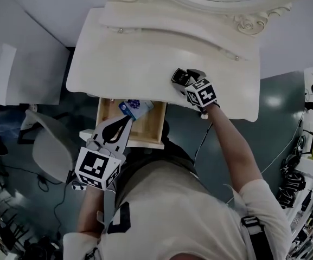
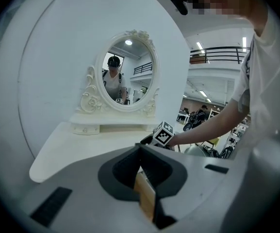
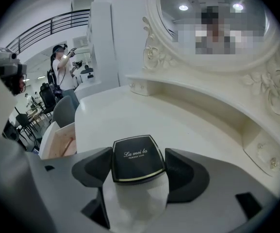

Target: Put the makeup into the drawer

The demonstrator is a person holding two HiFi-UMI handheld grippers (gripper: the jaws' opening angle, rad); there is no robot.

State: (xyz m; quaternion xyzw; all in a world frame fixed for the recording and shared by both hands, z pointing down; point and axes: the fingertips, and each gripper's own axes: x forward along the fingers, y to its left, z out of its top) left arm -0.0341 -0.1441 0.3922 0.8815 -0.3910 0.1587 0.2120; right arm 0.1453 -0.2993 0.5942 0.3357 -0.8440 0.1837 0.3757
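A black powder compact [image 3: 137, 155] lies on the white vanity top [image 1: 129, 58], near its front right. My right gripper [image 3: 138, 163] sits around it, both jaws against its sides; in the head view the right gripper [image 1: 181, 76] rests on the table there. Below the table's front edge the wooden drawer [image 1: 146, 130] stands pulled out, with a blue and white packet [image 1: 136, 108] inside at its back. My left gripper [image 1: 128, 120] hovers over the drawer, jaws shut with nothing between them. In the left gripper view the left gripper [image 2: 140, 148] points toward the vanity.
An oval mirror [image 2: 128, 71] in an ornate frame stands at the back of the vanity over a low shelf [image 3: 217, 101] with small knobs. A grey chair [image 1: 49, 146] is left of the drawer. Cluttered shelves [image 1: 308, 161] line the right side.
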